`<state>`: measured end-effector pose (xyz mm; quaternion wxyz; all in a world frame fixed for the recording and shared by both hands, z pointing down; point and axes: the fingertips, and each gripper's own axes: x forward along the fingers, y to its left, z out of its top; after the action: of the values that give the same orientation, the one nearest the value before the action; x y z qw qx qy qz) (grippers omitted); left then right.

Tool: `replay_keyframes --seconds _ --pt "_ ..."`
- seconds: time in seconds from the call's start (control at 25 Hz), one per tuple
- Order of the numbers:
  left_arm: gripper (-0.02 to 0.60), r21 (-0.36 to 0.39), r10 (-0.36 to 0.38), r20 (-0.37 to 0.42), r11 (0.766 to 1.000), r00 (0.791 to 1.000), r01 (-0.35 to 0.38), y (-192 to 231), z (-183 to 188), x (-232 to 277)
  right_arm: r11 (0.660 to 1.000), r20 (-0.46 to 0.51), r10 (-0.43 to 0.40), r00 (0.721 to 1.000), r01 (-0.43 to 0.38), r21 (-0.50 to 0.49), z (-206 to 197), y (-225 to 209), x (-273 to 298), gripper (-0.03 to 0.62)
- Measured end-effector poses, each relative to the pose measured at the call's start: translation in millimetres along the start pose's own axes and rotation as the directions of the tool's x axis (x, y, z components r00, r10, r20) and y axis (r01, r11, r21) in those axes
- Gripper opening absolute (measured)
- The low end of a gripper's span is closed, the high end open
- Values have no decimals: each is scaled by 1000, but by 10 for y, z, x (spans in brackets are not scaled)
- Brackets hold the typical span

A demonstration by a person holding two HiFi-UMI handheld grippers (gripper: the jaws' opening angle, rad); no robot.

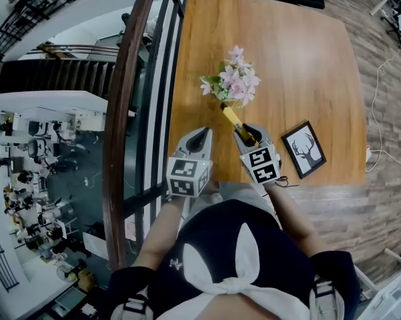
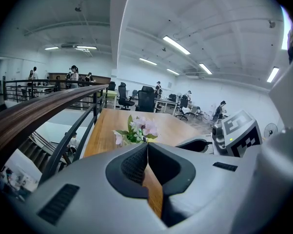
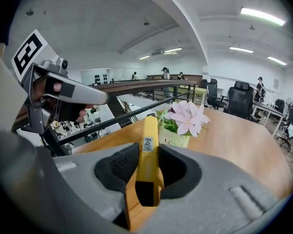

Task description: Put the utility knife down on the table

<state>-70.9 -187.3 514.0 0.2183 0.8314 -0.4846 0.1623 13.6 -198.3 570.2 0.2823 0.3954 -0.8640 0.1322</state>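
Note:
A yellow utility knife [image 3: 147, 161] sticks out forward from between the jaws of my right gripper [image 3: 147, 177], which is shut on its rear part. In the head view the utility knife [image 1: 232, 117] points up the picture toward the flowers, held above the wooden table [image 1: 300, 59] by the right gripper [image 1: 248, 137]. My left gripper [image 1: 199, 141] hovers beside it at the table's left edge. Its jaws are closed together with nothing between them, as the left gripper [image 2: 147, 165] view shows.
A small pot of pink flowers [image 1: 232, 84] stands just beyond the knife tip. A black framed deer picture [image 1: 304, 149] lies at the right. A wooden handrail [image 1: 123, 99] with black bars runs along the table's left side, with a stairwell below.

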Motion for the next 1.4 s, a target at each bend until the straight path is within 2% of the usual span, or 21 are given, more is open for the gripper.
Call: replay_keyframes --seconds 1.4 --pt "18 -17 36 -9 999 999 -36 176 25 88 998 -98 64 993 -65 -16 -301 -14 385 126"
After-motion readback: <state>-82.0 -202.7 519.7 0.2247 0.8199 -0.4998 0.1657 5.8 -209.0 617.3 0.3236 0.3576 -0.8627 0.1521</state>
